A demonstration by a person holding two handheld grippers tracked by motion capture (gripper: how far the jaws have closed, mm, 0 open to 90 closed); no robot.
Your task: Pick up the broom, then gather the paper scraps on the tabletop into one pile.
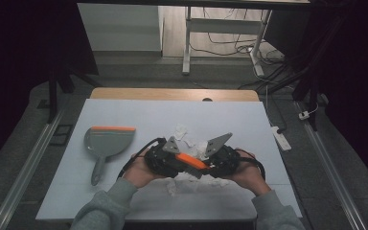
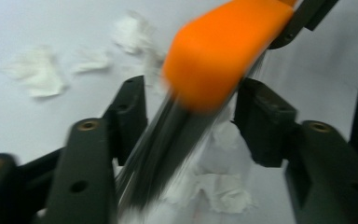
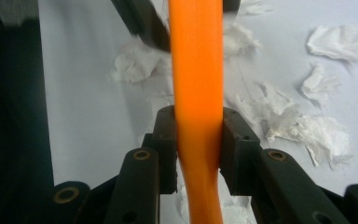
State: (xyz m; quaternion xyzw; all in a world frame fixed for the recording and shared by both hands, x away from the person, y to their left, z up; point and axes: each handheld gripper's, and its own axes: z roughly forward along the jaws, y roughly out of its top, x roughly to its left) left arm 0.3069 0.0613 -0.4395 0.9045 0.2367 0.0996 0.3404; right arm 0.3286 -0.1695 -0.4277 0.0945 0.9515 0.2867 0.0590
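In the high view, both forearms are brought in from the bottom edge in grey sleeves, and the hands are held close together just above the near-middle of the worktop point(image 1: 124, 115). The left tool point(image 1: 172, 160) and the right tool point(image 1: 211, 160) are pointed inward at each other, with the orange-handled brush point(image 1: 191, 162) spanned between them. Scraps of torn white paper point(image 1: 184, 134) are scattered just behind and beneath the hands. A grey dustpan point(image 1: 106, 143) with an orange lip is laid flat well to the left, its handle turned toward the near edge. Open worktop is left on both sides and toward the far edge; the near edge lies close under the wrists.

In the left gripper view, the left tool point(image 2: 191, 121) is seen with its jaws apart; the brush's dark bristles point(image 2: 163, 158) and blurred orange head point(image 2: 223, 51) pass between the pads, clear of at least the right-hand one. Paper scraps point(image 2: 37, 74) are spread over the surface beyond.

In the right gripper view, the right tool point(image 3: 198, 149) is clamped on the orange handle point(image 3: 196, 70), both pads pressed against its sides. More torn paper point(image 3: 307, 130) lies to the right, with bare worktop to the left.
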